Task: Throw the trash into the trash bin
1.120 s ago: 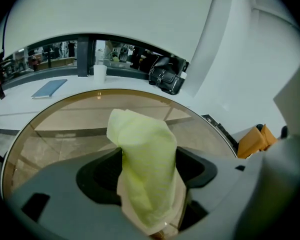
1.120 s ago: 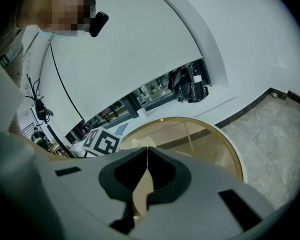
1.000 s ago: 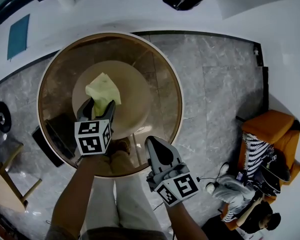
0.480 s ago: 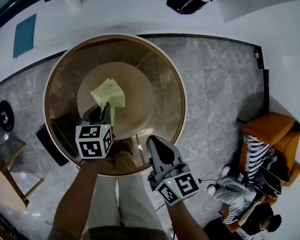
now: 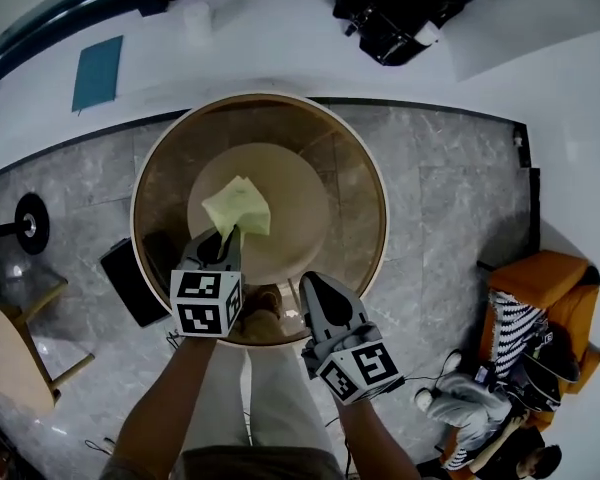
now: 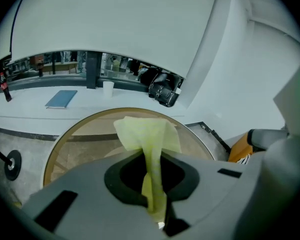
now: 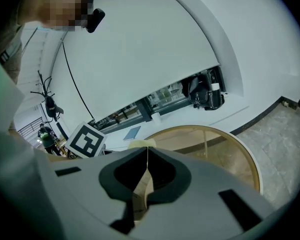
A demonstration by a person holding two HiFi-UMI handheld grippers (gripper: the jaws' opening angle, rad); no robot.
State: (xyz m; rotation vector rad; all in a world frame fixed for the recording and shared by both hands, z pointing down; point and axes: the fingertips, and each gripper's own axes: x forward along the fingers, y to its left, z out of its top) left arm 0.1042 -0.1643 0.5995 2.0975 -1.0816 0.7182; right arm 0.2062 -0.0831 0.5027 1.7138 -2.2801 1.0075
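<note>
Two tools show over the round glass worktop point(image 5: 365, 183) in the head view. The left tool point(image 5: 223, 236) is clamped on a crumpled yellow-green tissue point(image 5: 238, 206), which sits above the pale disc at the worktop's middle and, by my judgement, is clear of the glass. The right tool point(image 5: 321, 294) rests nearer the person, at the near rim, carrying nothing. So the pick-up looks done, while the carry and the drop are both left. A dark box point(image 5: 130, 280) on the floor just beside the worktop's left edge may be the bin, though I cannot tell for sure. Room to move lies mostly on that left side, across bare stone floor. To the right an orange armchair point(image 5: 550, 273) and a seated person point(image 5: 475, 388) stand well apart from the worktop. In the left gripper view the jaws are pressed together on a twisted neck of the tissue, the loose part fanning out above them, with the wooden rim curving beyond and a white ledge behind. In the right gripper view the jaws meet along a thin line with nothing between them, and the far rim and open floor lie ahead.
</note>
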